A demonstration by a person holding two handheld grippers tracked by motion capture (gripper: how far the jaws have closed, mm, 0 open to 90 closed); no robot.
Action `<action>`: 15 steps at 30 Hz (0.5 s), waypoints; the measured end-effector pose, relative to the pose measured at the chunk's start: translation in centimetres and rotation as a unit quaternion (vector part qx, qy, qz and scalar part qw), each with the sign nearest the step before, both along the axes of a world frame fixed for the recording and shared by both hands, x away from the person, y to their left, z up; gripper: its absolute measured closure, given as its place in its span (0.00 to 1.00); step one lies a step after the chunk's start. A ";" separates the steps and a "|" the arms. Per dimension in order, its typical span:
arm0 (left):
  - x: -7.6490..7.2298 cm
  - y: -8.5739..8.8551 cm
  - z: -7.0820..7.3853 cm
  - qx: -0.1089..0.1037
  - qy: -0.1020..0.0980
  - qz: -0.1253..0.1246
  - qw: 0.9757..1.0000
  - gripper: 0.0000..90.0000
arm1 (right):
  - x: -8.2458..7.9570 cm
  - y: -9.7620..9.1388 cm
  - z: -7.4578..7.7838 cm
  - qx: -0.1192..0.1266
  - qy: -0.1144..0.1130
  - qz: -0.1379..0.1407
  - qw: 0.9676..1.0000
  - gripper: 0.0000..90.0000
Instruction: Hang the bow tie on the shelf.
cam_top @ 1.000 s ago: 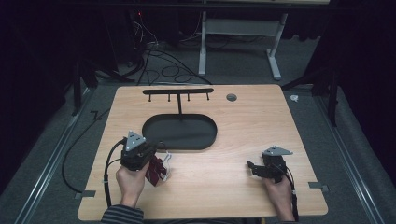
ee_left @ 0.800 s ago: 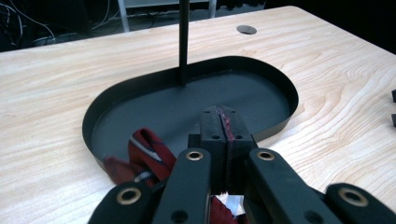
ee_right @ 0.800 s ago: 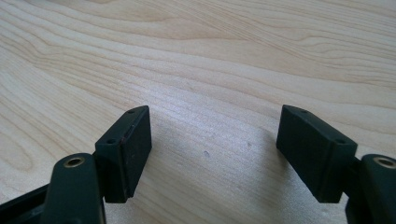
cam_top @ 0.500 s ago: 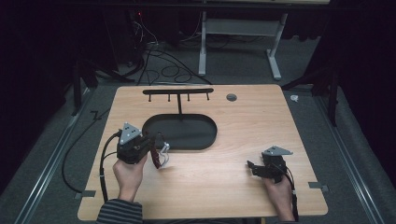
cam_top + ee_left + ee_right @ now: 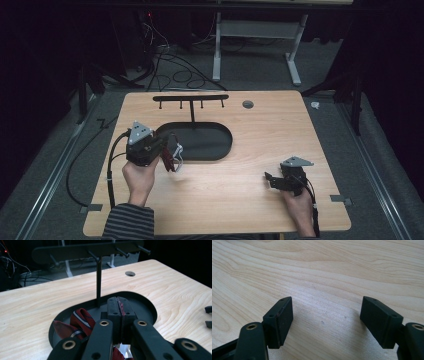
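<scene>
The table is bright, but the room around it is very dark. Close up, the black jaws look a little blurry.

Looks like lab or test room: black curtains around, loose cables on grey carpet, wooden table, white desk frame behind.

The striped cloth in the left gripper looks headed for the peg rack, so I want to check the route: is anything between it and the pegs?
Nothing visible blocks it. The left gripper holds the red striped cloth above the rack's black oval base; beyond it rises the thin post, with the peg bar bare.
</scene>
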State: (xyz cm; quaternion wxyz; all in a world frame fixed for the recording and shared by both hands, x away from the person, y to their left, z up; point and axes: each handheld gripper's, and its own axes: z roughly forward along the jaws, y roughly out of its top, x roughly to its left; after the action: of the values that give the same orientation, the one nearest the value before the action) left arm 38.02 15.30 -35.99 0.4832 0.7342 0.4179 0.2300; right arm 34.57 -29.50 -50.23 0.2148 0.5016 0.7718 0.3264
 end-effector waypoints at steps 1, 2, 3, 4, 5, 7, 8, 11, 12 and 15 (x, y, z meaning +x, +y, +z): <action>0.1 -0.1 0.1 -0.001 0.001 -0.001 1.000 0.99 | 0.0 0.0 0.0 0.000 -0.001 0.000 1.000 0.31; 0.2 -0.1 0.2 0.001 0.001 -0.002 1.000 0.99 | 0.0 0.0 0.0 0.000 -0.001 0.000 1.000 0.31; 0.3 -0.2 0.3 0.003 0.001 -0.002 1.000 0.99 | 0.0 0.0 0.0 0.000 0.000 -0.001 1.000 0.31; 0.5 -0.2 0.4 0.005 0.000 -0.003 1.000 0.99 | 0.0 0.0 0.0 0.000 -0.001 0.000 1.000 0.31; 0.6 -0.3 0.5 0.006 0.000 -0.002 1.000 0.99 | 0.0 0.0 0.0 0.001 0.000 0.000 1.000 0.31; 0.8 -0.3 0.7 0.002 0.000 -0.003 1.000 0.99 | 0.0 0.0 0.0 0.001 0.000 0.000 1.000 0.31; 1.0 -0.3 0.9 0.002 -0.001 -0.002 1.000 0.99 | 0.0 0.0 0.0 0.001 0.000 0.000 1.000 0.31; 1.3 -0.5 1.3 0.003 -0.002 -0.003 1.000 0.99 | 0.0 0.0 0.0 0.000 0.000 0.000 1.000 0.31; 1.5 -0.5 1.5 0.003 -0.002 -0.003 1.000 0.99 | 0.0 0.0 0.0 0.000 0.000 0.000 1.000 0.31; 2.0 -0.8 1.9 0.006 -0.004 -0.003 1.000 0.99 | 0.0 0.0 0.0 0.001 -0.001 0.001 1.000 0.31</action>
State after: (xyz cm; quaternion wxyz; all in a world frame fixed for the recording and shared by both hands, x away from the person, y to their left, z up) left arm 39.98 14.53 -34.09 0.4811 0.7376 0.4120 0.2340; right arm 34.56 -29.51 -50.24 0.2146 0.5007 0.7720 0.3275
